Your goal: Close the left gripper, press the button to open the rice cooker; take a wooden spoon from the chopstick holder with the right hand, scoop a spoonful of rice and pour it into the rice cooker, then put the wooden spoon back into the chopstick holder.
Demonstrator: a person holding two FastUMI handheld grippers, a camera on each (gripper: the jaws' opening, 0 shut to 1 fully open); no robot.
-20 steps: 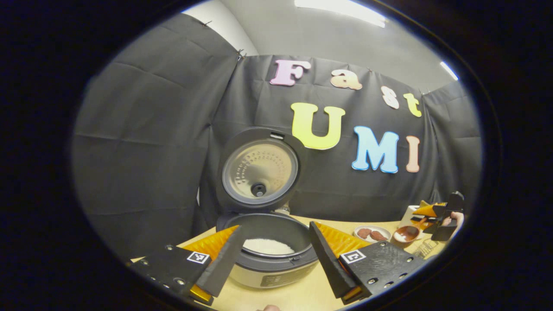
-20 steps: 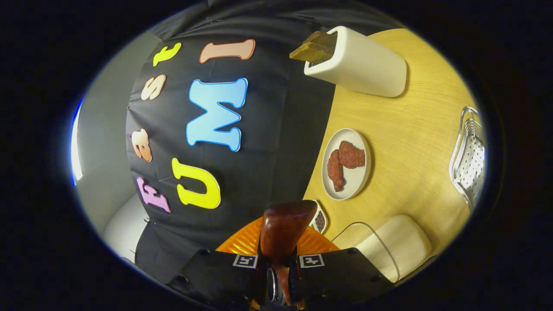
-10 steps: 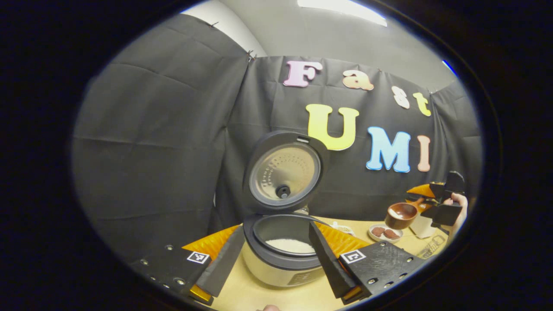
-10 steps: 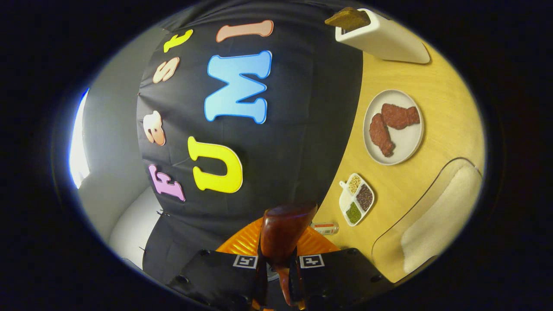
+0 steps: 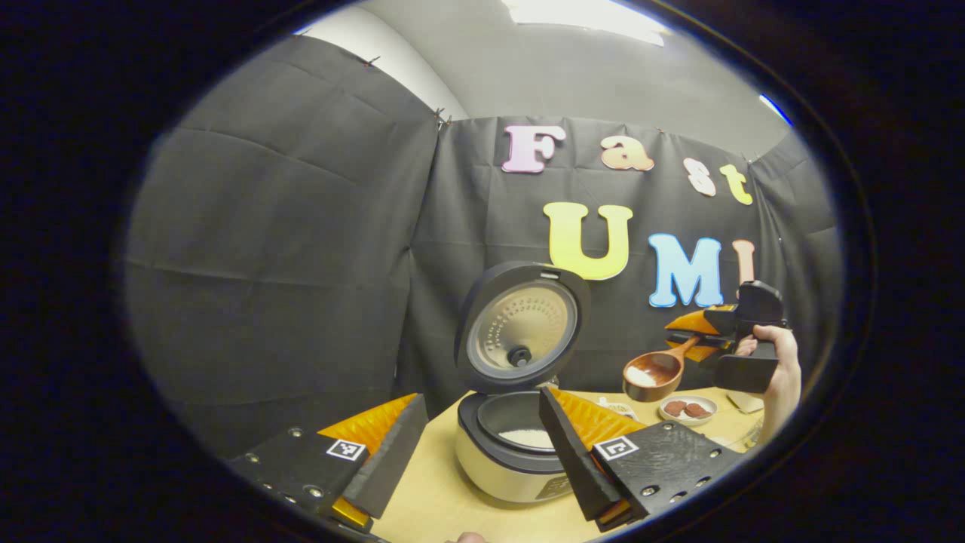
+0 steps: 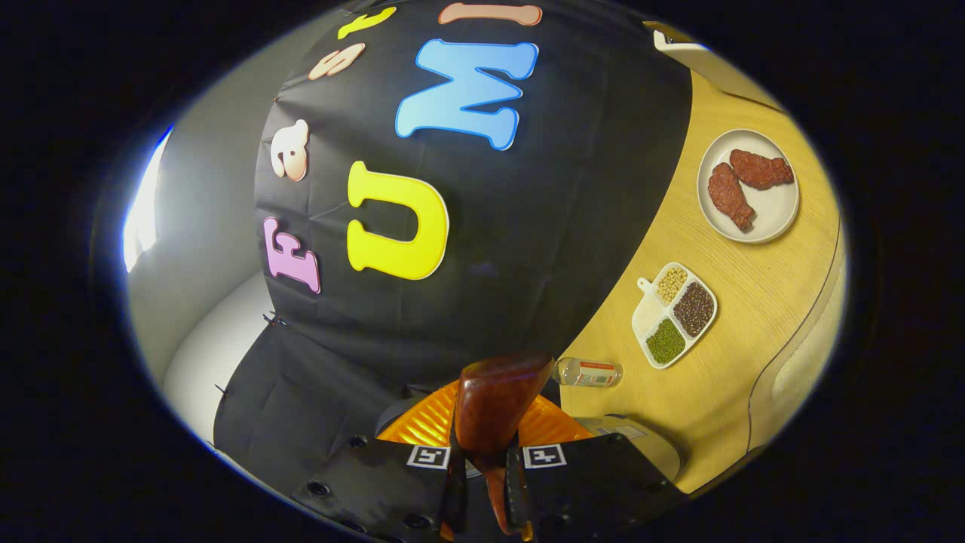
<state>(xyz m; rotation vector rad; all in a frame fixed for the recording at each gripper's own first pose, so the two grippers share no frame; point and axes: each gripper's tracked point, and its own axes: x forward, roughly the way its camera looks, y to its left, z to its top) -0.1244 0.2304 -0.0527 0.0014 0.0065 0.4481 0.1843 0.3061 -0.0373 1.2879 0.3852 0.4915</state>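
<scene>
Rice cooker: round cream-bodied rice cooker [image 5: 507, 471] with dark rim stands on the pale wooden table [image 5: 430, 498]; part of its front is hidden behind a finger of the left gripper [image 5: 482, 452]
Lid: round dark lid [image 5: 522, 326] stands upright, perforated metal inner plate facing forward
Rice in pot: low white layer [image 5: 528, 437], grain texture too small to make out
Wooden spoon: dark brown round-bowled wooden spoon [image 5: 654, 372] held in the air right of the lid, a little white rice in its bowl; in the right gripper view its handle [image 6: 494, 407] is clamped between the fingers of the right gripper [image 6: 486, 475], bowl seen from the back
Left gripper fingers: spread wide, holding nothing
Hand: hand [image 5: 776, 369] grips the right gripper, partly cut off at the edge
Table items: white plate with two reddish-brown pieces [image 6: 749, 185]; white three-part dish of grains [image 6: 675, 314]; small clear bottle [image 6: 588, 372] lying on its side
</scene>
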